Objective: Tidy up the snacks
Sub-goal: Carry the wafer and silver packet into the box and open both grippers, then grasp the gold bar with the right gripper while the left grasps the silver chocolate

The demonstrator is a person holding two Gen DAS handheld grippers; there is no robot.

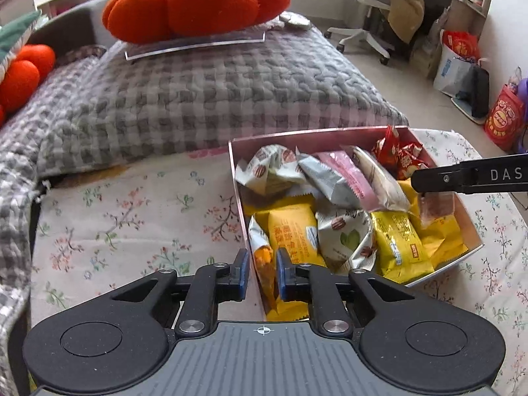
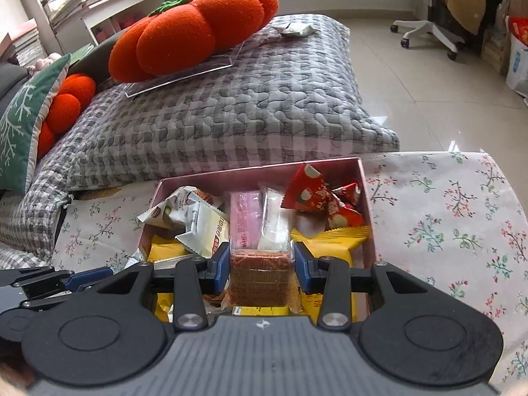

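Observation:
A pink box (image 1: 330,131) full of wrapped snacks sits on the floral cloth; it also shows in the right wrist view (image 2: 264,170). My left gripper (image 1: 261,275) straddles the box's near left wall, its blue pads close on the wall and an orange-and-silver packet (image 1: 264,264). My right gripper (image 2: 260,265) holds a clear-wrapped brown wafer stack (image 2: 259,275) between its pads, just above the yellow packets (image 2: 333,242). The right gripper's finger (image 1: 468,178) reaches in from the right in the left view, with the wafer pack (image 1: 435,208) below it.
A grey checked pillow (image 1: 211,99) lies behind the box, with an orange pumpkin cushion (image 1: 198,3) on a clear tray. A second orange cushion (image 2: 69,99) and a green cushion (image 2: 23,125) are at left. An office chair (image 1: 363,6) and bags (image 1: 501,118) stand on the floor.

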